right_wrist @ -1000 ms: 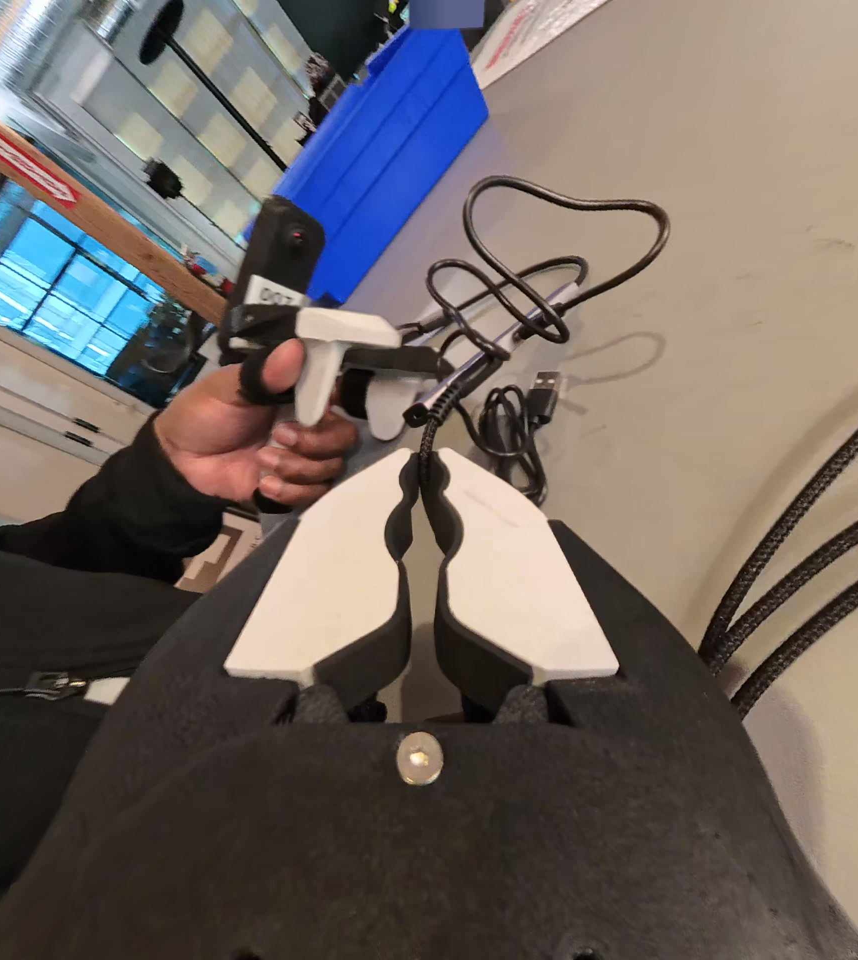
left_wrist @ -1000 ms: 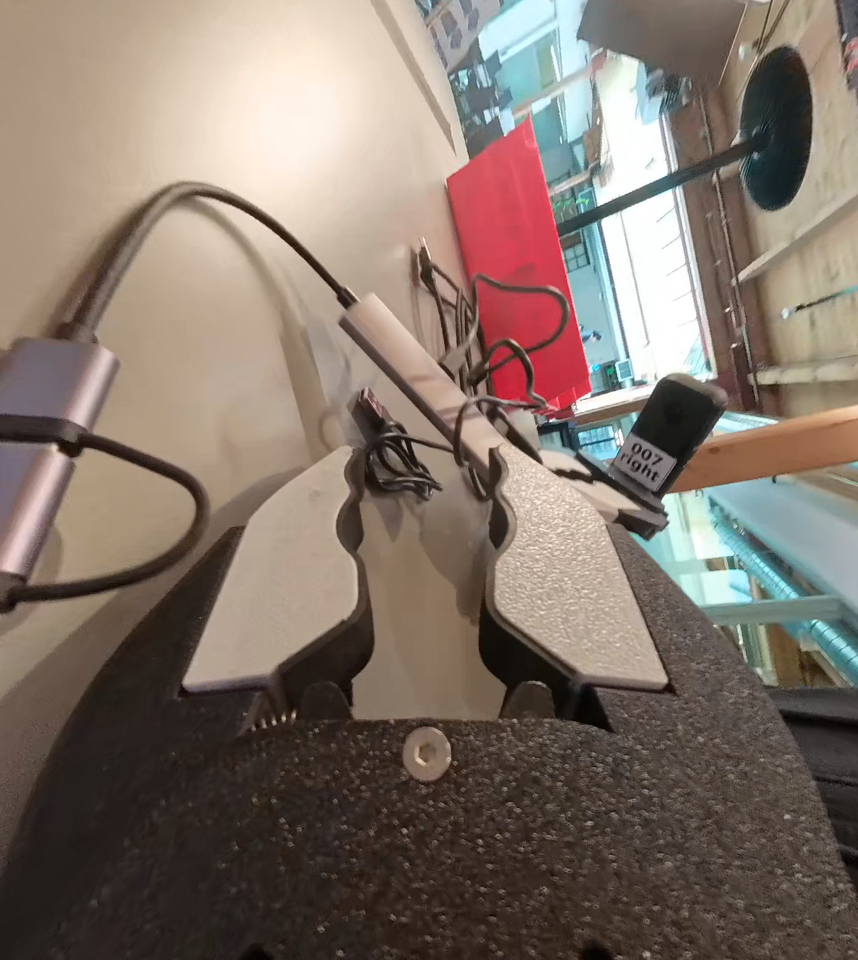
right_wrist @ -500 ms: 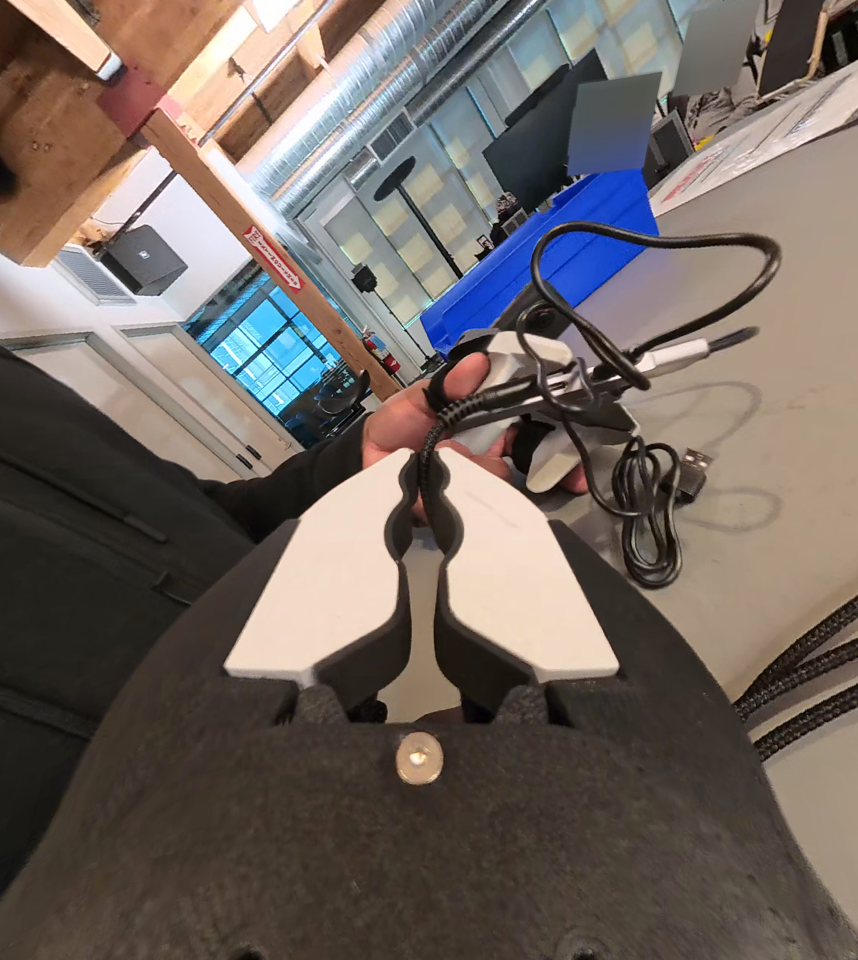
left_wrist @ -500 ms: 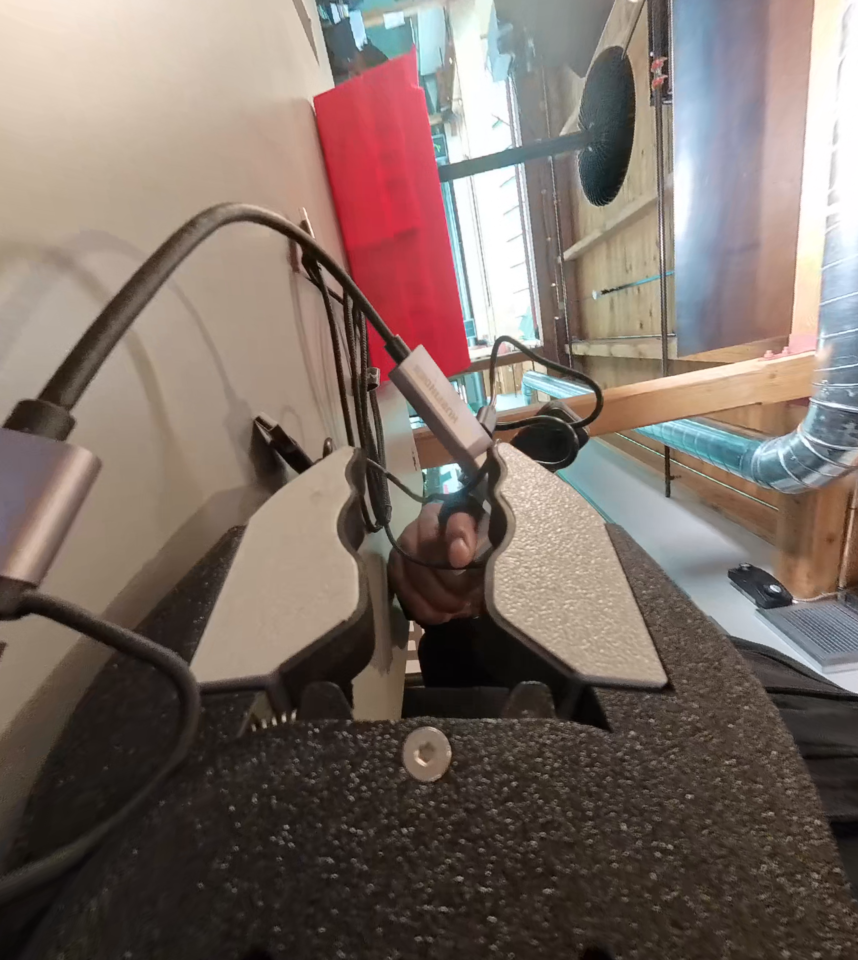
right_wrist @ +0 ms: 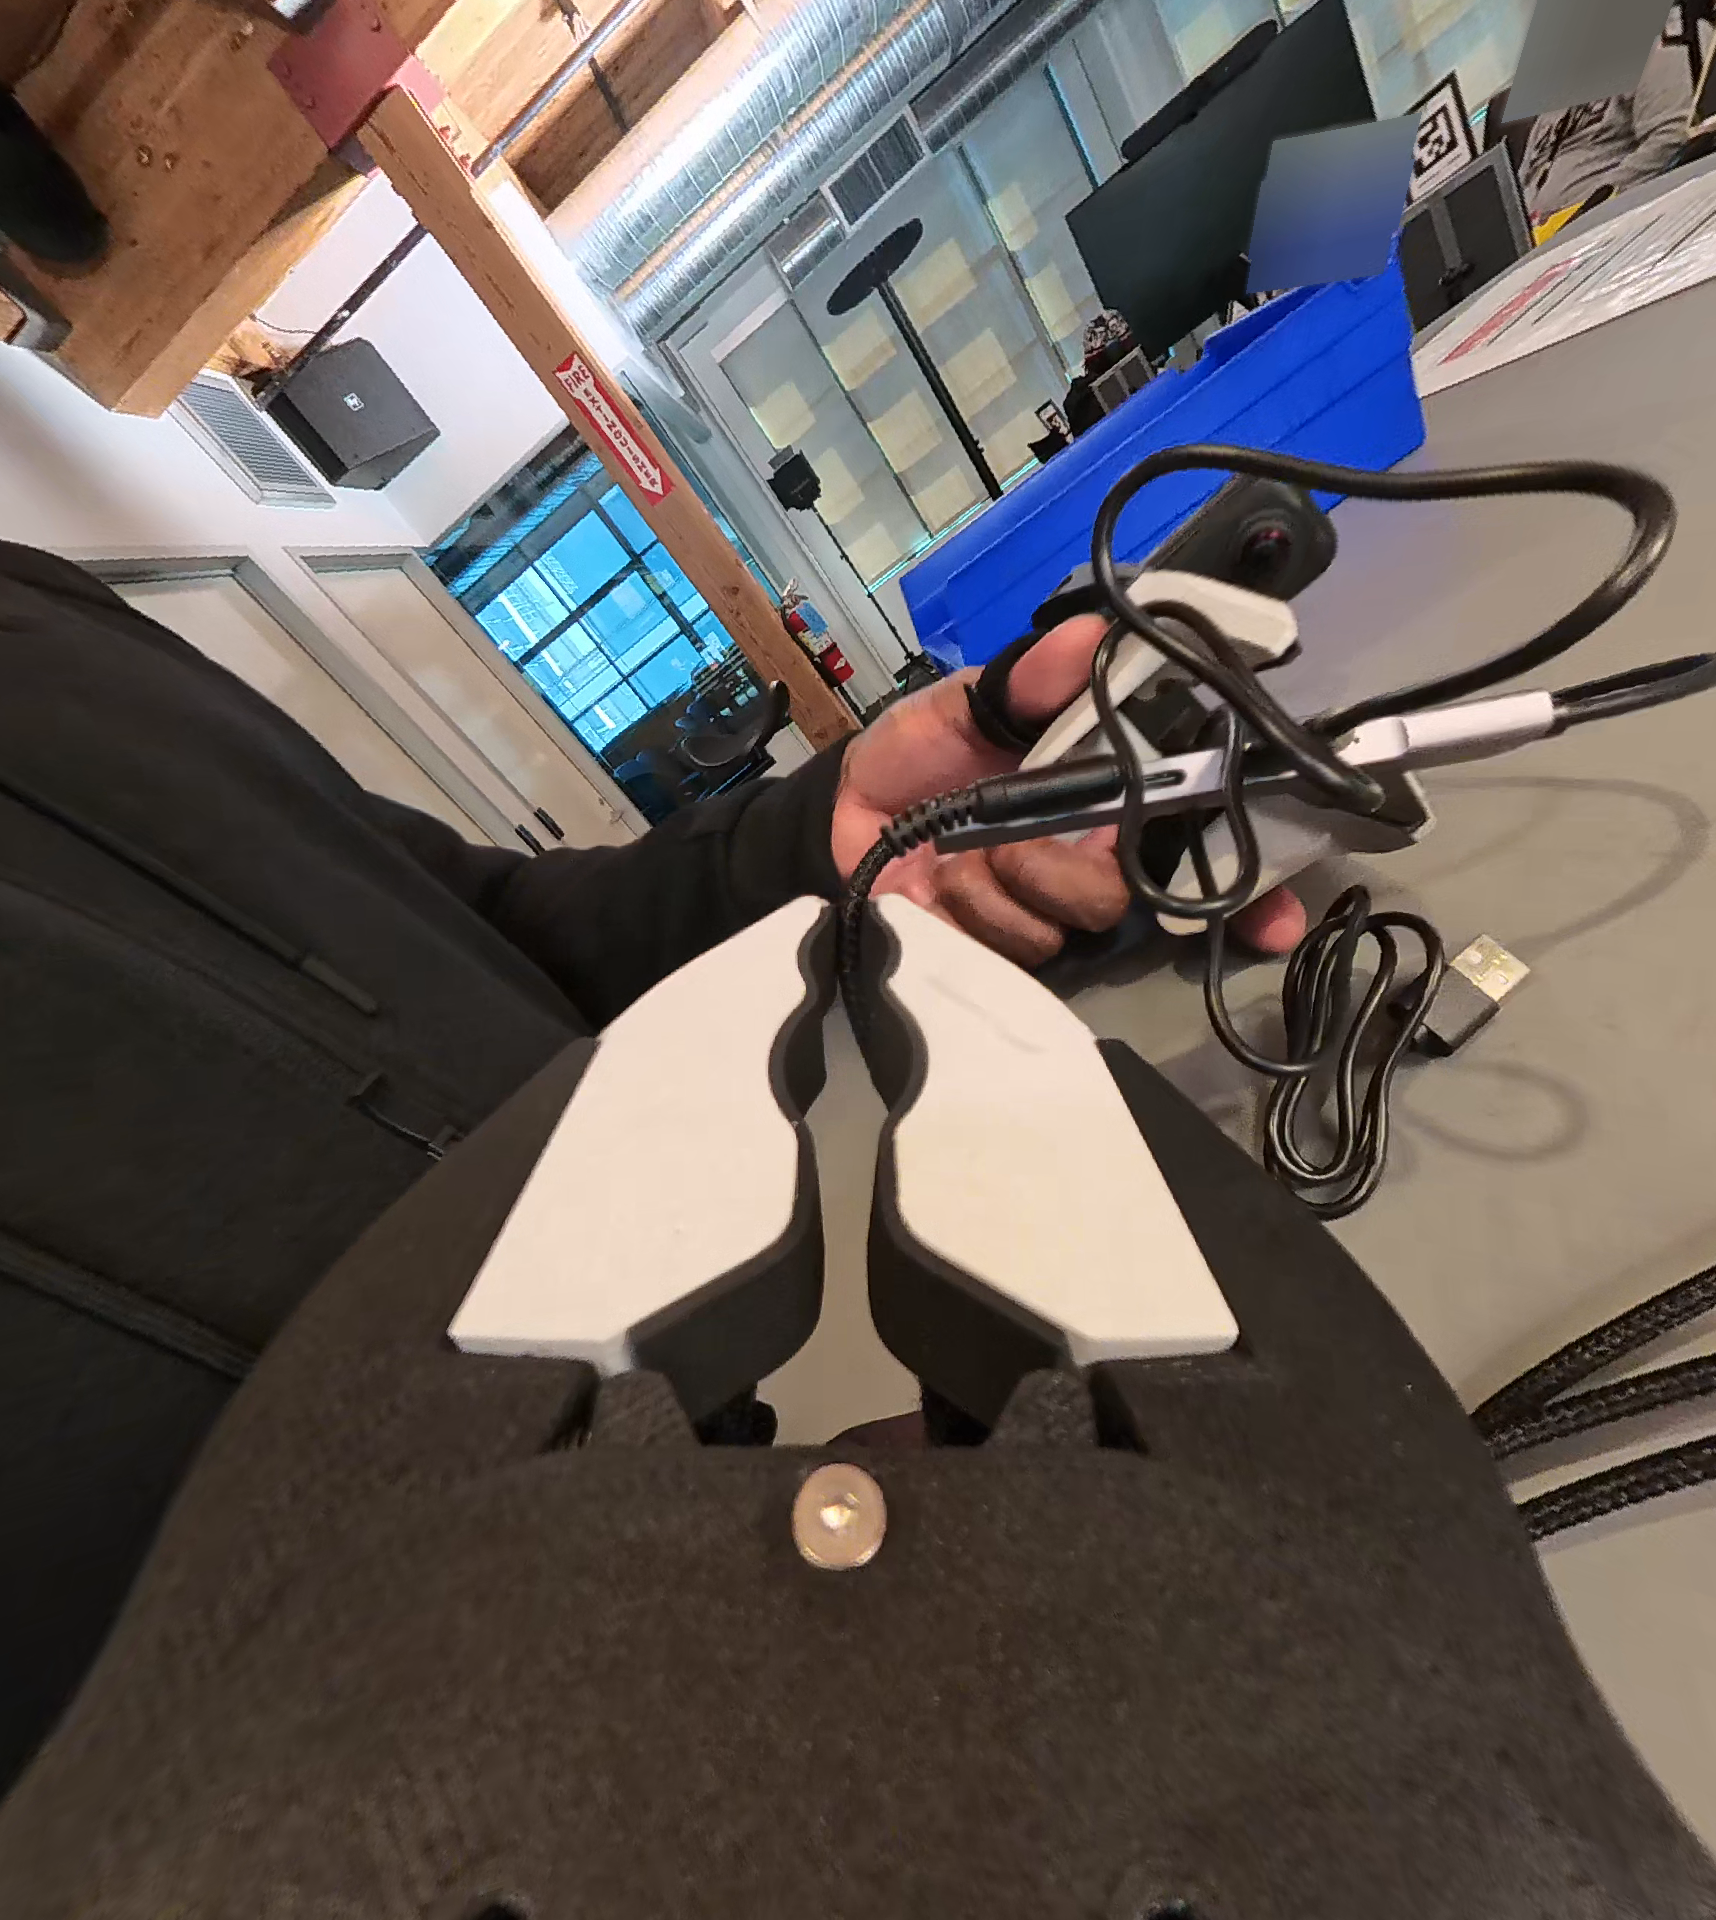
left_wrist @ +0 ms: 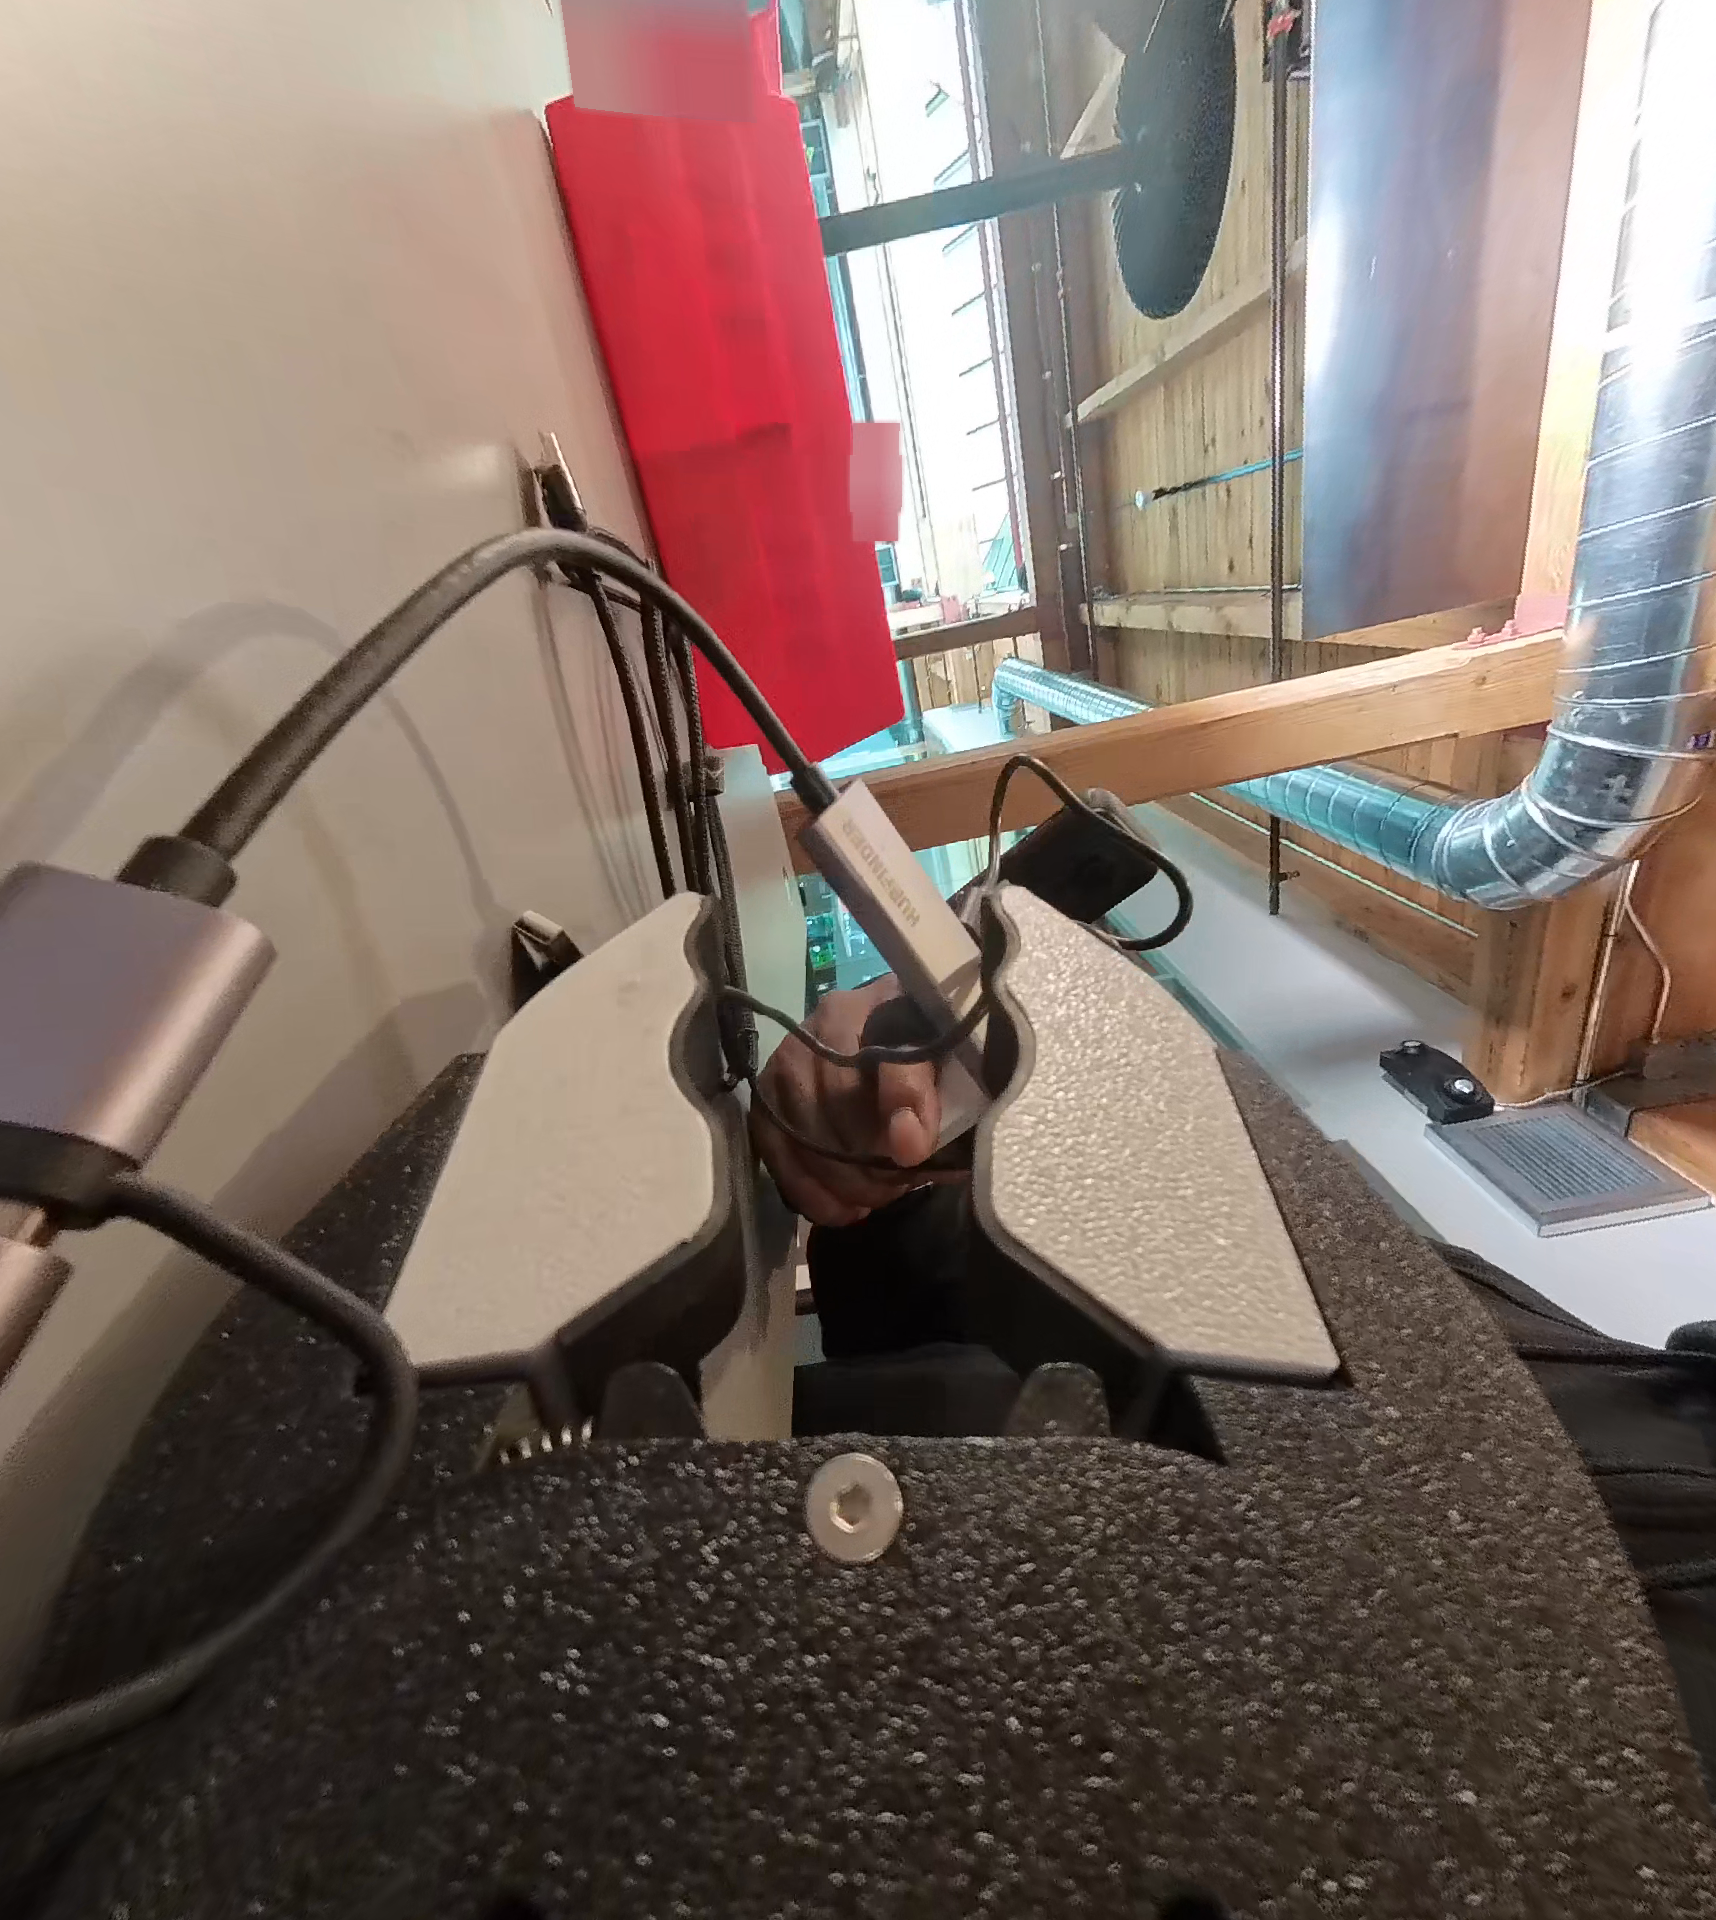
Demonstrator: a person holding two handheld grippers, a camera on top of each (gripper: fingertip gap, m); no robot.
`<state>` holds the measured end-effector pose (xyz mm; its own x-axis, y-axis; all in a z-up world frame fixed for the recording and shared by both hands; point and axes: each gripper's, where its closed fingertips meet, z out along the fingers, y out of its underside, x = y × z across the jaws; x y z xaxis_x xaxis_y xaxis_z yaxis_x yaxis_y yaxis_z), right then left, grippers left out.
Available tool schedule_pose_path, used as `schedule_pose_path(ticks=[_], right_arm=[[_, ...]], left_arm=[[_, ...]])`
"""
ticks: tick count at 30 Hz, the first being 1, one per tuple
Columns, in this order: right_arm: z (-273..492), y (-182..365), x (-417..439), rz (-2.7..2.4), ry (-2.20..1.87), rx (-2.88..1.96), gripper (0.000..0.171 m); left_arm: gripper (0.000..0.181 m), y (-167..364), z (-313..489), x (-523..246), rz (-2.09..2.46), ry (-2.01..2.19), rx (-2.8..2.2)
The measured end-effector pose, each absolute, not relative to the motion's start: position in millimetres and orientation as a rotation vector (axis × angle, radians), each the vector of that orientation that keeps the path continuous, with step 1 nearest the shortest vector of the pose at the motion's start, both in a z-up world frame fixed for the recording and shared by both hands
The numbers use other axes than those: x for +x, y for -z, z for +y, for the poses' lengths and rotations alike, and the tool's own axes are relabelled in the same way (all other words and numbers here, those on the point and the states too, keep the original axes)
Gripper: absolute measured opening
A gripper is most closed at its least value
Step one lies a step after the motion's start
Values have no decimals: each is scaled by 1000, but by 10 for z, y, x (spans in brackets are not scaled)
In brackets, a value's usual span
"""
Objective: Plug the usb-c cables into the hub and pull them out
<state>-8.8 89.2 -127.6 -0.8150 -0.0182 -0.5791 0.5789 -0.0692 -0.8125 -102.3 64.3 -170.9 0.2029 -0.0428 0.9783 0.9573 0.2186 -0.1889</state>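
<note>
- Tangle risk: a thin black cable is looped around the hub and the far gripper's fingers. If the parts are pulled apart, the loop could be tightened and the hub dragged or twisted.
- Misalignment risk: the right gripper is clenched on the braided cable well behind the plug, not on the plug body. The cable bends sharply just above the fingertips, so push force is likely to be lost to buckling and the plug tip could be skated off the port.
- Hold risk: in the left wrist view the left gripper is seen with jaws standing apart, and the hub lies against the inner edge of one finger. Whether it is actually pinched cannot be told. If it is not, the hub could be pushed away under insertion force.
- Hub location: held up in the air above the grey table, at the left gripper's fingertips, tilted.
- Hub look: a slim silver-grey stick with its own dark lead running off one end; a dark port slot is visible near the plug end.
- Plug tip is at the hub's end; whether it is seated cannot be told.
</note>
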Motion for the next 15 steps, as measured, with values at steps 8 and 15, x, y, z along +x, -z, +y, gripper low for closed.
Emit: schedule_pose_path(ticks=[8, 15], right_arm=[[804, 1377, -22, 1843, 1828, 555, 3], [762, 1437, 28, 1863, 1751, 528, 3]], left_arm=[[46, 1772, 893, -952, -1061, 1057, -1259], [22, 1582, 1010, -850, -930, 1155, -1192]])
